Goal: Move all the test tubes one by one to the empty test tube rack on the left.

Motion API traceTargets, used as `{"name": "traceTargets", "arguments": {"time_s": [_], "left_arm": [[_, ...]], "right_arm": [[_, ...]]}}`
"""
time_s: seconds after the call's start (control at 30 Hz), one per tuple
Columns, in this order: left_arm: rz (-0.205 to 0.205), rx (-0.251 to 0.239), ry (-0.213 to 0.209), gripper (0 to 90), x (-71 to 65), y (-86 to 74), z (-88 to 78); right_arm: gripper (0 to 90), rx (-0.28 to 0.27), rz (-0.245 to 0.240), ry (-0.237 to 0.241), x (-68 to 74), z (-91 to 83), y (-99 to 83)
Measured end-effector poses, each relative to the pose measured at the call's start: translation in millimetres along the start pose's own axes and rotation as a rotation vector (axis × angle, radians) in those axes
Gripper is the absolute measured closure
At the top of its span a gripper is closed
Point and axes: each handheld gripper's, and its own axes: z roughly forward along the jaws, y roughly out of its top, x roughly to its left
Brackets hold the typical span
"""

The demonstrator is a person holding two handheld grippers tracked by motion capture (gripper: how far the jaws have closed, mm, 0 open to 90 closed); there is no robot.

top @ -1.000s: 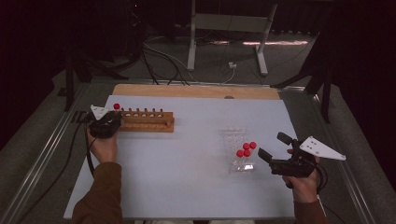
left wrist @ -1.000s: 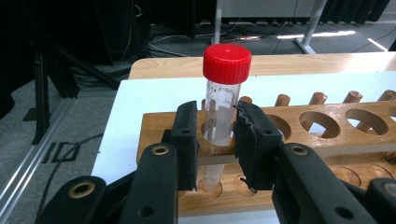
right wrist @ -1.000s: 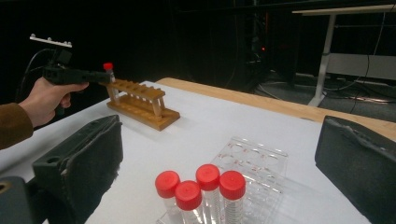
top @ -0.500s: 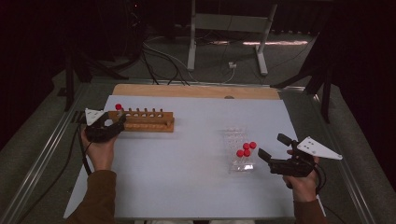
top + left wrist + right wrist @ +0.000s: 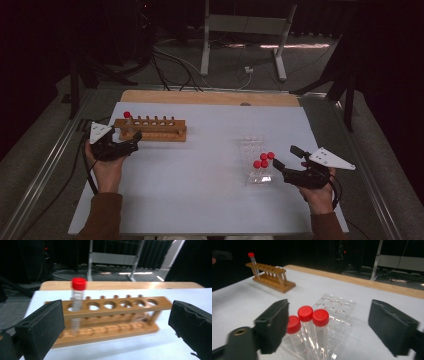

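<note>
A wooden tube rack (image 5: 150, 130) lies at the table's left, with one red-capped tube (image 5: 127, 115) upright in its leftmost hole. In the left gripper view that tube (image 5: 78, 302) stands free in the rack (image 5: 112, 312), beyond the jaws. My left gripper (image 5: 131, 140) is open just short of the rack's left end; its jaws have just been opening, with nothing between them. At the right, three red-capped tubes (image 5: 264, 159) sit in a clear plastic rack (image 5: 252, 145). My right gripper (image 5: 285, 156) is open beside them; its jaws have just been closing. The tubes (image 5: 312, 315) stand between the jaws, apart from the pads.
A light wooden board (image 5: 210, 97) runs along the table's far edge. Metal rails border the table's left and right sides. Cables and a stand's legs lie on the floor beyond. A wide bare stretch of the white tabletop (image 5: 210, 170) separates the two racks.
The left gripper has opened and drawn back to the left, away from the rack, leaving the red-capped tube standing in the leftmost hole. The right gripper has hardly shifted.
</note>
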Motion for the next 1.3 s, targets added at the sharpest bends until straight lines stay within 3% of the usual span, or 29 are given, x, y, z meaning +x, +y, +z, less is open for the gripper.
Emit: {"name": "traceTargets", "arguments": {"time_s": [0.27, 0.47, 0.57, 0.67, 0.83, 1.3], "left_arm": [[0.034, -0.016, -0.064, 0.8, -23.6, -2.8, -11.9], [0.034, -0.016, -0.094, 0.8, -32.7, -7.4, -15.1], [0.033, -0.006, -0.104, 0.8, -34.2, -8.2, -14.2], [0.008, -0.025, -0.116, 0.8, -33.7, -7.0, -15.9], [0.018, -0.025, -0.123, 0.9, -36.8, -8.9, -18.9], [0.024, -0.056, -0.141, 0.9, -40.1, -4.9, -29.5]], "right_arm": [[51.4, 0.055, -0.038, 0.026, -2.3, 10.1, -13.0], [65.7, 0.091, -0.069, 0.040, -2.8, 17.8, -21.1], [67.6, 0.108, -0.078, 0.045, -3.2, 23.0, -24.9], [69.4, 0.114, -0.083, 0.050, -2.9, 27.8, -27.2], [73.4, 0.116, -0.112, 0.036, 1.4, 35.3, -29.8], [74.3, 0.077, -0.118, 0.023, 4.3, 26.2, -18.0]]}}
